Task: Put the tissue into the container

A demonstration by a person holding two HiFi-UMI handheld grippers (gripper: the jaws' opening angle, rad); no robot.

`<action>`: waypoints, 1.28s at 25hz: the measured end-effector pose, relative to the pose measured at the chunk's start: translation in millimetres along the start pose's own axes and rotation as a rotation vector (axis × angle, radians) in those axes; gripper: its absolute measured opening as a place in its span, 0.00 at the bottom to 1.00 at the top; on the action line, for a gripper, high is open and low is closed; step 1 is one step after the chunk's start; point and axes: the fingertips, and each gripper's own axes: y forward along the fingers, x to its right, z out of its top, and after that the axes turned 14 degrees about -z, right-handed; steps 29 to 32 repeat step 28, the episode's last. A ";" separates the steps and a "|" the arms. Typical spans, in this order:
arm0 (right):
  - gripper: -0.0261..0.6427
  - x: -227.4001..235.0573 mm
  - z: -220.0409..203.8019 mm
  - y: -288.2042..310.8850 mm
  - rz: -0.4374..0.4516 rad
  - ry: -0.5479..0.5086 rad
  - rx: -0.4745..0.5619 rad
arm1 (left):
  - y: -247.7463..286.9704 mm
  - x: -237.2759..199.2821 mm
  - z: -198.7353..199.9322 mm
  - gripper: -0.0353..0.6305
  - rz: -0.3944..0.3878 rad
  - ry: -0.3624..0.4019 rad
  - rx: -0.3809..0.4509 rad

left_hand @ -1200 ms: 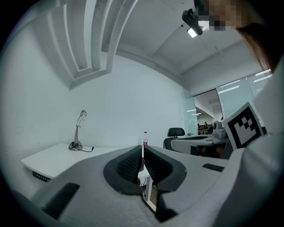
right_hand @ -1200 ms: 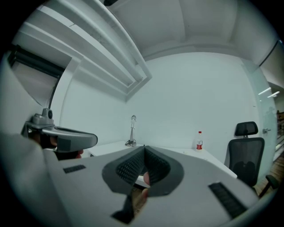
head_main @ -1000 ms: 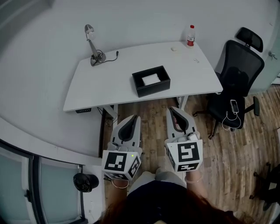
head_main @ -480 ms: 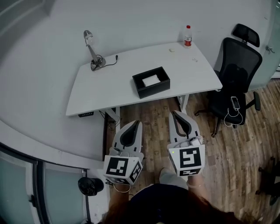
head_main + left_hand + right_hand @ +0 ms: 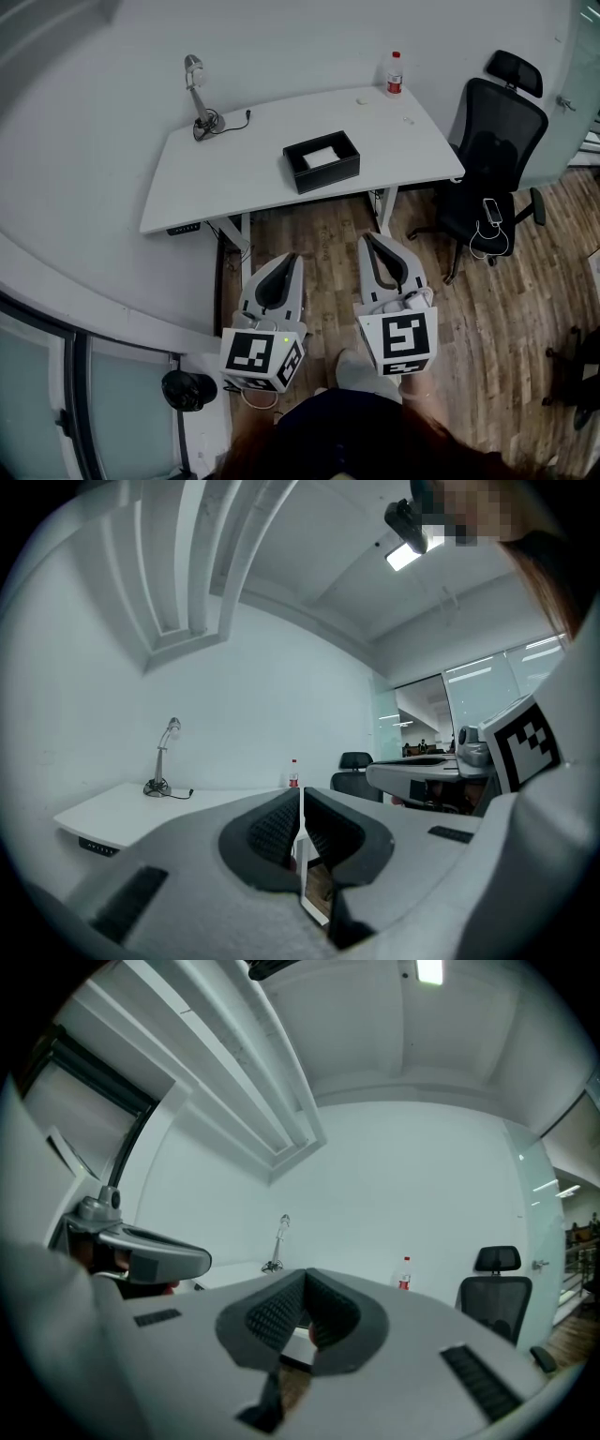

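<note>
A black open-topped container [image 5: 322,161] stands on the white table [image 5: 234,173], with a white tissue [image 5: 320,156] lying inside it. Both grippers hover over the wooden floor in front of the table, well short of its near edge. My left gripper [image 5: 286,256] is shut with nothing between its pads, and its tips meet in the left gripper view [image 5: 300,801]. My right gripper [image 5: 367,237] is shut and empty too; its closed jaws point level toward the table in the right gripper view [image 5: 305,1277].
A desk lamp [image 5: 198,94] stands at the table's back left and a red-labelled bottle [image 5: 395,73] at the back right. A black office chair [image 5: 492,150] with a phone [image 5: 489,209] on it stands right of the table. A small black fan [image 5: 187,389] lies on the floor at left.
Both grippers have drifted a little with the person, still shut. The table and container now sit slightly higher in the head view, and the chair has shifted left.
</note>
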 end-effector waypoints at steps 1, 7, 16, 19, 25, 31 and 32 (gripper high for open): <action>0.07 -1.5 1.2 -5.2 -0.001 -0.003 0.002 | -4.4 2.4 0.3 0.10 0.000 -0.001 0.003; 0.07 -6.5 4.1 -35.0 -0.001 -0.024 0.003 | -26.6 19.7 -2.5 0.10 0.001 -0.014 0.018; 0.07 -15.5 9.1 -78.5 0.018 0.016 0.012 | -61.0 42.5 -4.1 0.10 0.017 -0.026 0.035; 0.07 -16.8 11.0 -91.2 0.013 0.001 0.015 | -70.2 49.0 -4.3 0.10 0.020 -0.031 0.040; 0.07 -21.2 14.1 -115.7 0.013 -0.020 0.030 | -87.2 62.9 -5.6 0.10 0.023 -0.038 0.048; 0.07 -25.6 16.4 -127.6 0.013 -0.029 0.040 | -97.1 67.8 -5.6 0.10 0.026 -0.039 0.053; 0.07 -25.6 16.4 -127.6 0.013 -0.029 0.040 | -97.1 67.8 -5.6 0.10 0.026 -0.039 0.053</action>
